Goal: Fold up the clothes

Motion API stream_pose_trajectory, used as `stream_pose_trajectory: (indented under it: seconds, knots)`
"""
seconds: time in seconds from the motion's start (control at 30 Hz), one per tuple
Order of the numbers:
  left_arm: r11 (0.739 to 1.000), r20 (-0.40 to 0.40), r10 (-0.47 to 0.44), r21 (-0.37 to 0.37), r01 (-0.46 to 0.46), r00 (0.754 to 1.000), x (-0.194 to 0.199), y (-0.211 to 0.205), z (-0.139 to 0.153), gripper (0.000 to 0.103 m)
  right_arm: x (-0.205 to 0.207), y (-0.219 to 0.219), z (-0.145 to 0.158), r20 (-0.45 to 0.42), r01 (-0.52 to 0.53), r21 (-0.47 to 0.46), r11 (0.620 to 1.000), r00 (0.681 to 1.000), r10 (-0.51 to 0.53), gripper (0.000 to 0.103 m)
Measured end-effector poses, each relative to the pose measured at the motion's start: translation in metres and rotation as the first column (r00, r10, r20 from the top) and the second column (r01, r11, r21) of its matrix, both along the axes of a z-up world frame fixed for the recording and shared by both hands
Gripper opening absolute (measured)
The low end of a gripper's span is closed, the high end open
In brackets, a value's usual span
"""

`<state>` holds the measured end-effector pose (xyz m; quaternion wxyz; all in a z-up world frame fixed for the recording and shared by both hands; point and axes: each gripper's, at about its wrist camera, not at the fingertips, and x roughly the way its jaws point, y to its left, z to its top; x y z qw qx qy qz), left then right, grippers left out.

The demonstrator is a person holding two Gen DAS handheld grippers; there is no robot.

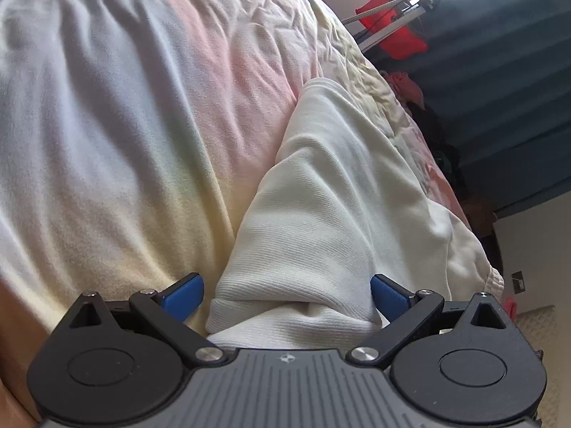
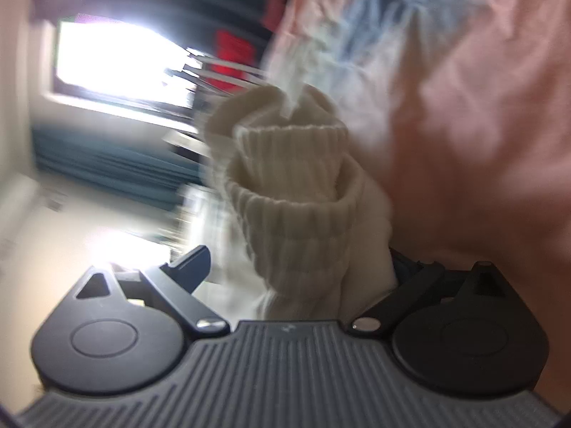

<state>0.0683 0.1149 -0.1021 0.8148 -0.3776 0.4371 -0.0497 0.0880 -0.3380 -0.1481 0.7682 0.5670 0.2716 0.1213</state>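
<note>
Jaws of both grippers (left (image 1: 287, 294), right (image 2: 299, 271)) released, spread around the cream garment (image 1: 332, 192).

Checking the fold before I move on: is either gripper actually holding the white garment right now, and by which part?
Neither. The left gripper is open around a fold of the white garment; the right gripper is open beside its ribbed cuffs.

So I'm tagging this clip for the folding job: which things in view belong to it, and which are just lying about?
Part of the job:
- cream garment, between the open left gripper fingers
- its ribbed cuffs, in front of the open right gripper
- pastel bedspread underneath

Lying about:
- red cloth on a rack
- blue curtain
- dark clothes pile
</note>
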Motion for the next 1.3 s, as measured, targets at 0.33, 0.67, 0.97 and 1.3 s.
stream_pose_trajectory:
  seconds: [0.33, 0.67, 0.97, 1.3]
  knots:
    - [0.999, 0.015, 0.011, 0.039, -0.011, 1.0, 0.0, -0.011, 0.001, 0.089, 0.014, 0.026, -0.004, -0.157, -0.112, -0.255, 0.961, 0.985, 0.073, 0.056]
    - [0.984, 0.187, -0.084, 0.172, 0.052, 0.979, -0.008, -0.027, 0.034, 0.053, -0.004, 0.038, 0.028, -0.012, -0.056, -0.359, 0.932, 0.998, 0.055, 0.038]
    - [0.99, 0.291, -0.128, 0.099, 0.103, 0.948, -0.022, -0.037, 0.077, 0.041, -0.02, 0.016, 0.071, 0.073, 0.009, -0.322, 0.947, 0.997, 0.016, 0.034]
    - [0.952, 0.292, -0.301, 0.136, 0.272, 0.908, 0.038, -0.202, 0.155, 0.036, -0.039, -0.089, 0.133, 0.045, 0.17, -0.303, 0.938, 0.985, -0.164, 0.034]
